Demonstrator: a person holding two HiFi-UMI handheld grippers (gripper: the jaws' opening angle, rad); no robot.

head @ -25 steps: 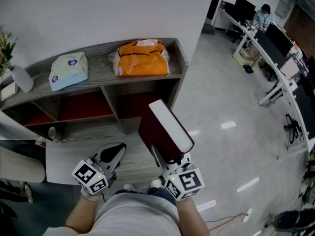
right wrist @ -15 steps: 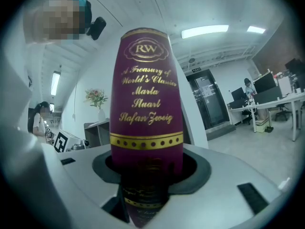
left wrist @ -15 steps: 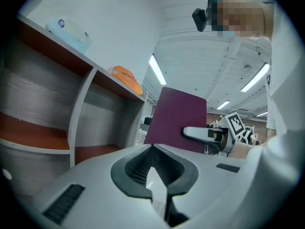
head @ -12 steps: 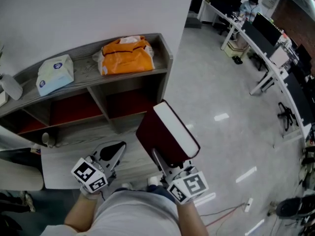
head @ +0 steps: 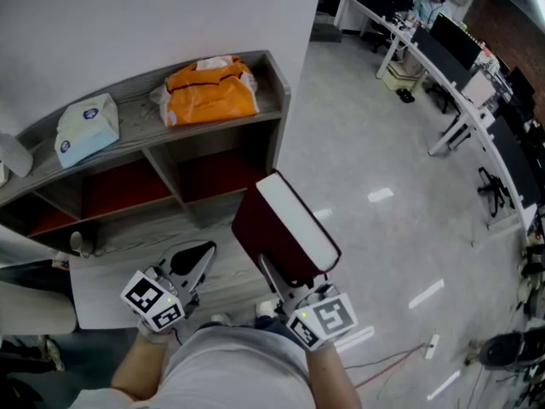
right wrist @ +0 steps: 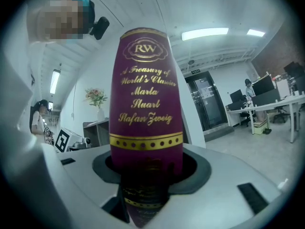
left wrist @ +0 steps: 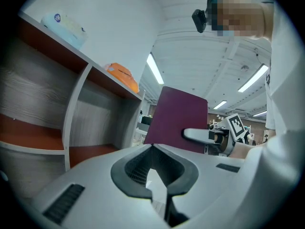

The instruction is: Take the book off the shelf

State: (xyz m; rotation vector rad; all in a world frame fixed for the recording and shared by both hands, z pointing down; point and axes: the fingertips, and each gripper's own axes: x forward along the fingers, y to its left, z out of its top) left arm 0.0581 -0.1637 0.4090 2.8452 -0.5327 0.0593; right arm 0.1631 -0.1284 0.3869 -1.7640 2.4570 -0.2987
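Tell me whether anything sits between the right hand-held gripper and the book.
Nothing visible does. The right hand-held gripper is clamped directly on the book, jaws on its covers, and the book is clear of the shelf.

1 book (head: 271, 233), 2 claws (head: 194, 265) (head: 288, 281), 1 shelf (head: 136, 113), 1 bag (head: 209, 92), 1 tissue pack (head: 85, 127)

Shelf (head: 136, 113) and orange bag (head: 209, 92) drift left in head view, leaving book (head: 285, 228) in right gripper (head: 285, 284) slightly further from them.
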